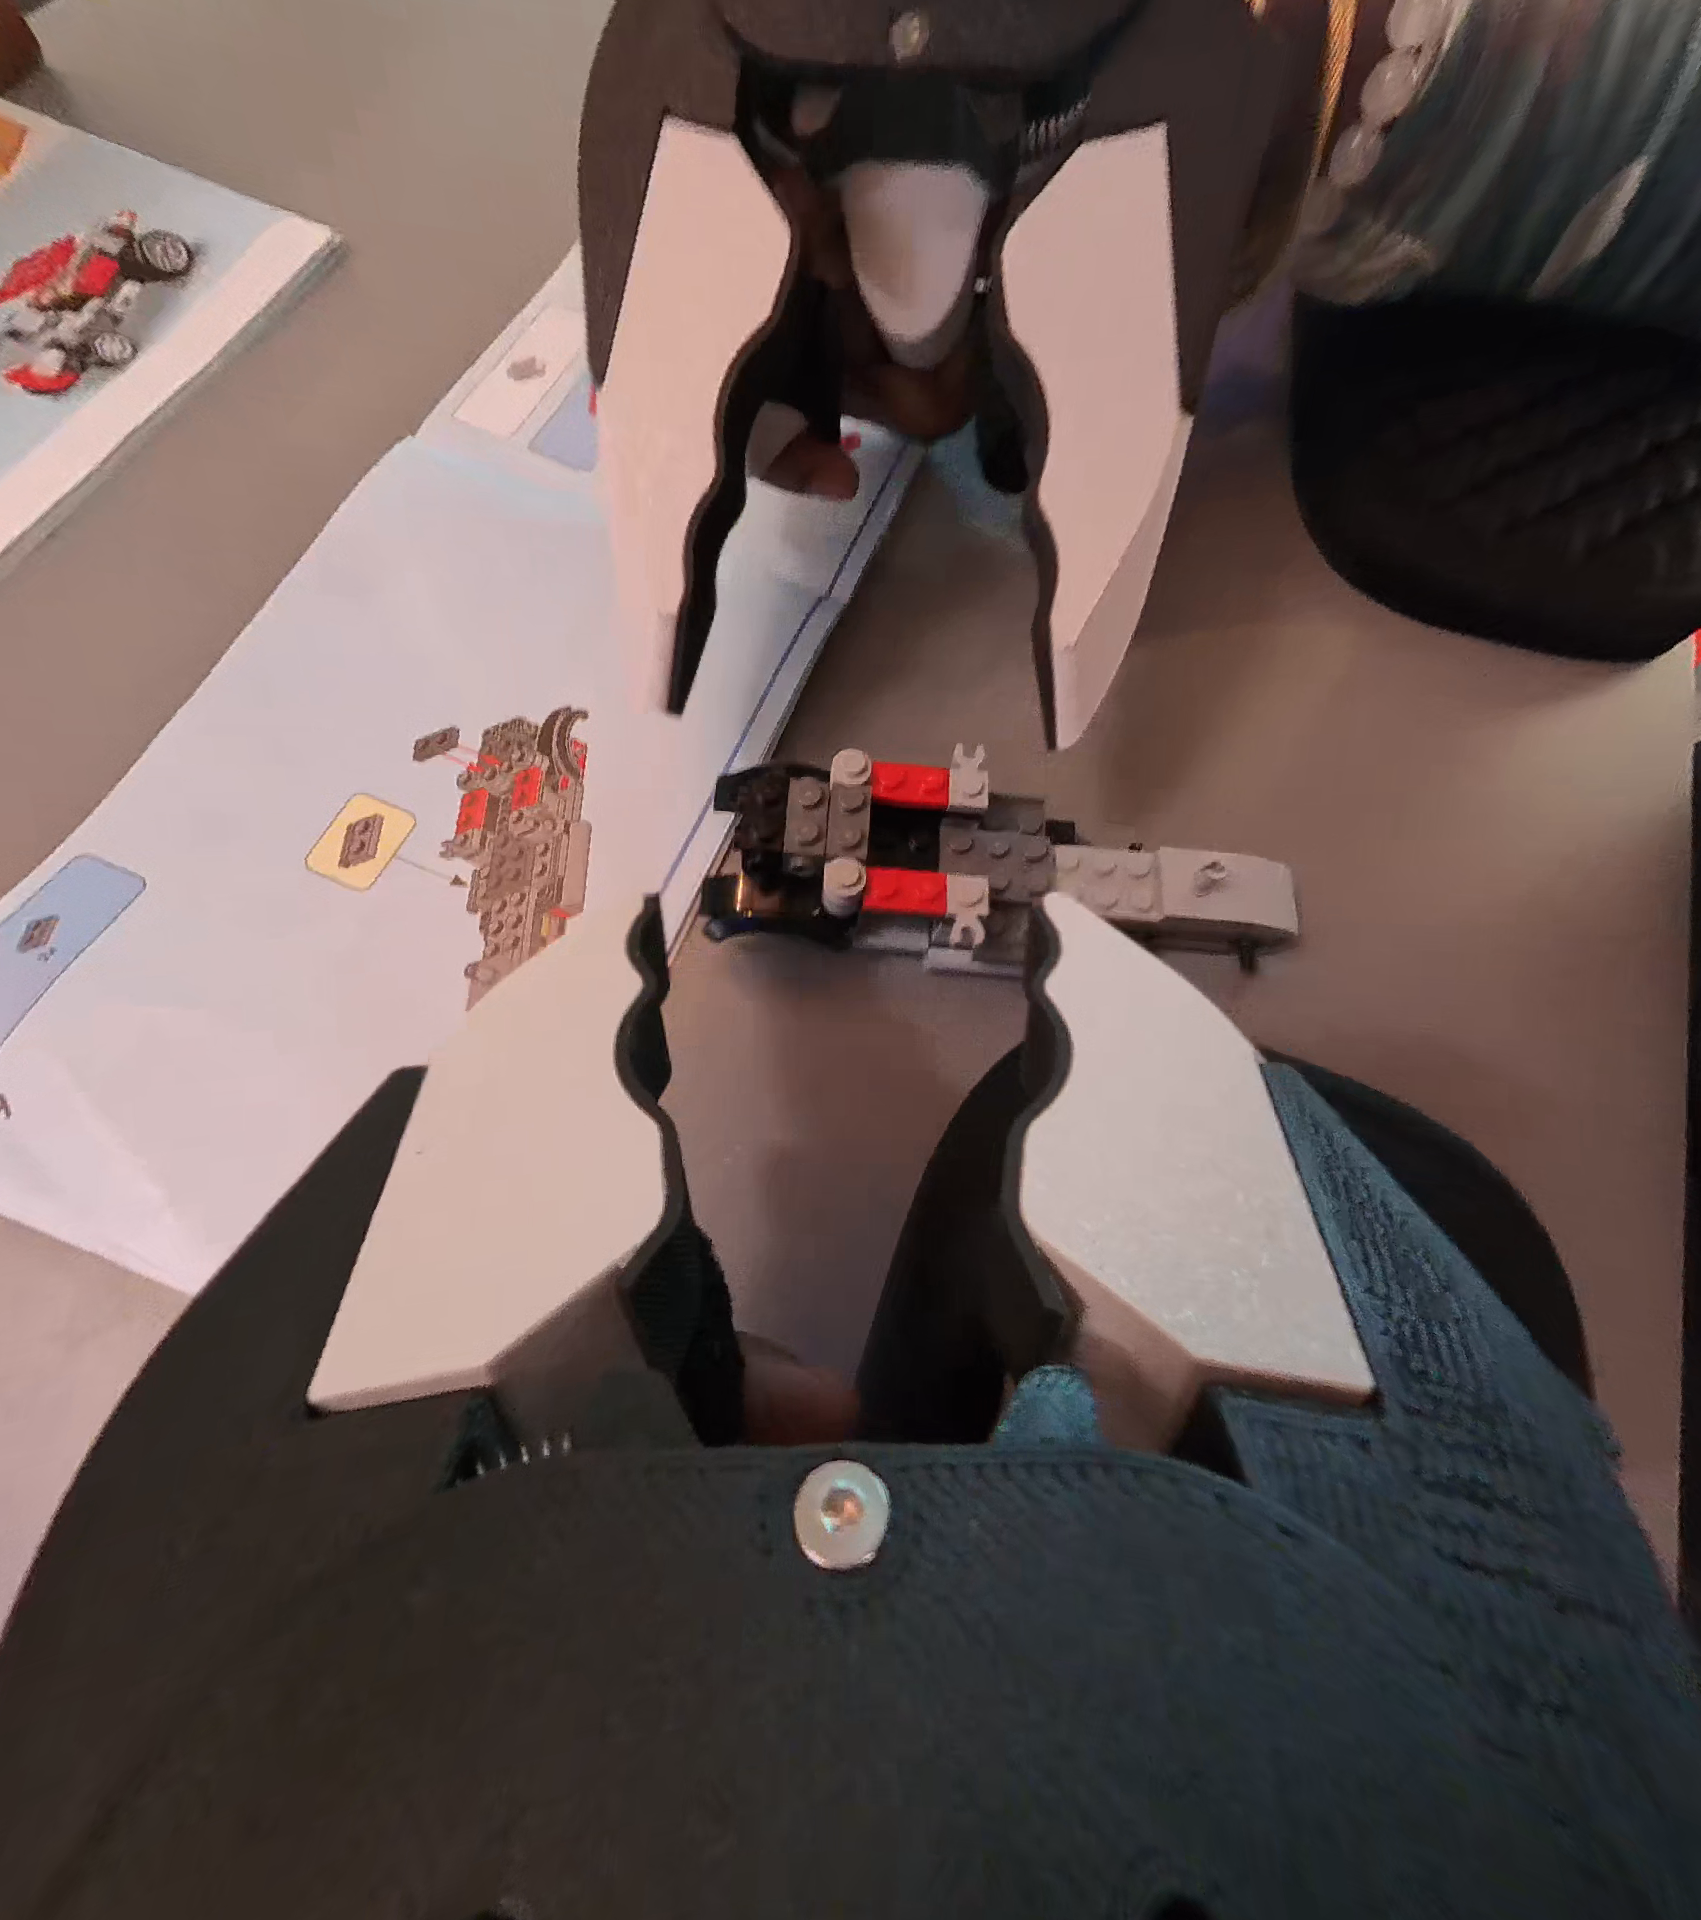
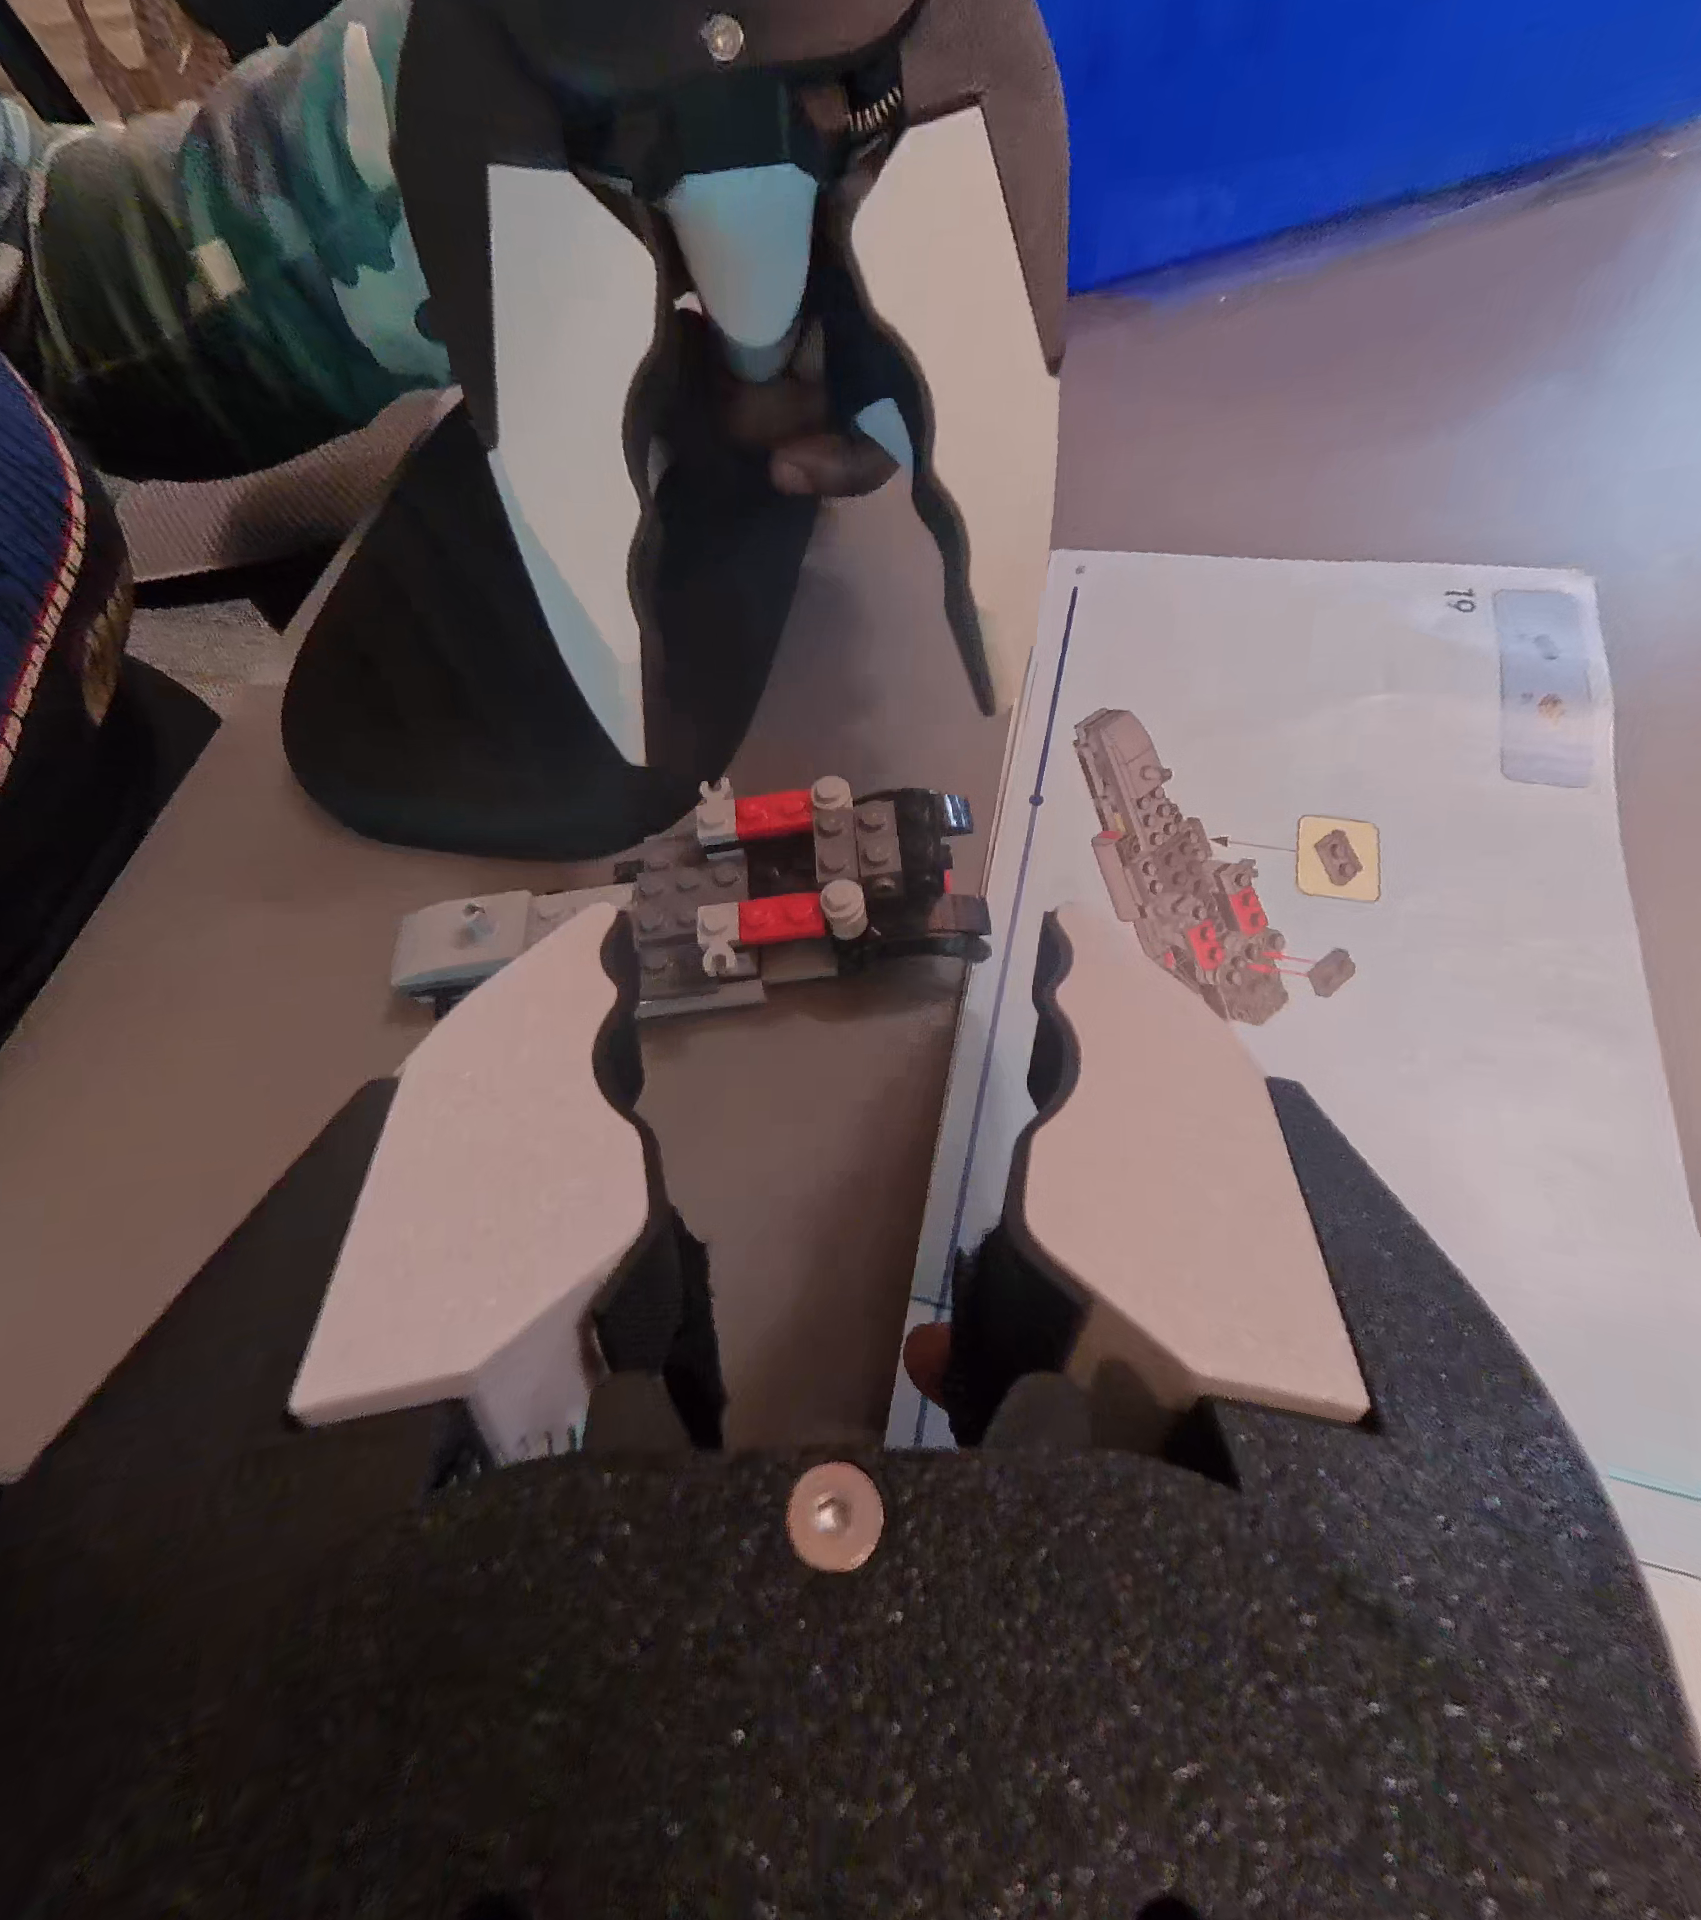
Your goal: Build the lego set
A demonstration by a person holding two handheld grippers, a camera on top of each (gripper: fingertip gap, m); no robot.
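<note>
A partly built lego model (image 1: pixel 960 862) of grey, black and red bricks lies flat on the grey table, next to the open instruction booklet (image 1: pixel 326 831). My left gripper (image 1: pixel 851 909) is open and empty, its tips just short of the model's near side. My right gripper (image 1: pixel 861 727) faces it from the far side, also open and empty. In the right wrist view the model (image 2: pixel 721 894) lies just beyond my right gripper (image 2: pixel 830 925), with the left gripper (image 2: pixel 804 727) opposite and the booklet (image 2: pixel 1345 935) on the right.
A second booklet (image 1: pixel 67 343) with pictures of red vehicles lies at the far left. A black chair seat (image 1: pixel 1511 478) stands off the table's far right edge. A blue box (image 2: pixel 1397 114) stands behind the booklet. A person's patterned sleeve (image 1: pixel 1552 135) shows above. Only a small space, under 4 cm, lies between the two pairs of fingers.
</note>
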